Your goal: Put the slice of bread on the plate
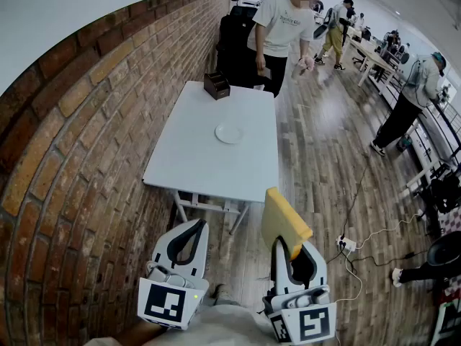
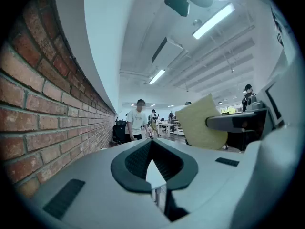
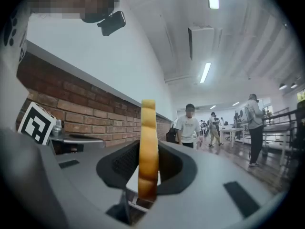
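A yellow slice of bread (image 1: 283,220) stands on edge between the jaws of my right gripper (image 1: 292,245), which is shut on it. In the right gripper view the bread slice (image 3: 148,147) shows edge-on, upright, with its browned crust at the bottom. From the left gripper view the same slice (image 2: 202,123) appears at the right. My left gripper (image 1: 194,229) is shut and holds nothing; its tips (image 2: 152,144) meet. Both grippers hover over the wooden floor, short of the white table (image 1: 194,157). A small white plate (image 1: 229,132) lies bare on that table.
A dark box (image 1: 216,85) sits at the table's far end. A person in a white shirt (image 1: 283,31) stands just beyond it. The brick wall (image 1: 72,157) runs along the left. A power strip with cables (image 1: 347,245) lies on the floor at right.
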`<state>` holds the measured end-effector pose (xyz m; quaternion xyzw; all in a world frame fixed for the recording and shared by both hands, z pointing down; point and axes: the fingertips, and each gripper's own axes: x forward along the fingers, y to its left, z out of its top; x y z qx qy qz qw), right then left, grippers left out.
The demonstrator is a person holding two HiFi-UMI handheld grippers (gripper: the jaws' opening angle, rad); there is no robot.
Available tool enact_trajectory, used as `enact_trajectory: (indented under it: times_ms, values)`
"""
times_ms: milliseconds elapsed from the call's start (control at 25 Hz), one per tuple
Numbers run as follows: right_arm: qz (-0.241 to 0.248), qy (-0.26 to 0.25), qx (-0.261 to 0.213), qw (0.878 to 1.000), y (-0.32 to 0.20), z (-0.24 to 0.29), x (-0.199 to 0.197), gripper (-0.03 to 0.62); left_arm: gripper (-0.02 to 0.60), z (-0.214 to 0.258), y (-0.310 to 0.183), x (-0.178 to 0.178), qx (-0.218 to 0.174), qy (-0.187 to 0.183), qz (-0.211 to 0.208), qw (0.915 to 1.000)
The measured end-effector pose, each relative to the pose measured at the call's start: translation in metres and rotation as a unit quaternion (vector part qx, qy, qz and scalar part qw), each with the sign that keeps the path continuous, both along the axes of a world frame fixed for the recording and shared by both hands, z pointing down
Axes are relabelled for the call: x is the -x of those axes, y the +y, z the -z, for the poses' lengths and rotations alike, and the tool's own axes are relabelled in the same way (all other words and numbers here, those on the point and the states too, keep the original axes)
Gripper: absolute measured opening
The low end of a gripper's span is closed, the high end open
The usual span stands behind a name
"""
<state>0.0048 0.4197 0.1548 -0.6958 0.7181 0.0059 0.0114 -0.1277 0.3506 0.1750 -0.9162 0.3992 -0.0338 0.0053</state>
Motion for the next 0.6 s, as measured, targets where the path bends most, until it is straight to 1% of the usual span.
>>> enact_trajectory:
  times_ms: [400, 600]
  values:
    - [0.007, 0.007, -0.013, 1.0, -0.001, 0.003, -0.005, 0.098, 0.009, 0.0, -0.001, -0.006, 0.001, 0.003, 0.002, 1.0]
    - [0.0, 0.003, -0.007, 1.0, -0.003, 0.002, -0.011, 0.098, 0.009, 0.0, -0.003, -0.008, -0.002, 0.001, 0.007, 1.0]
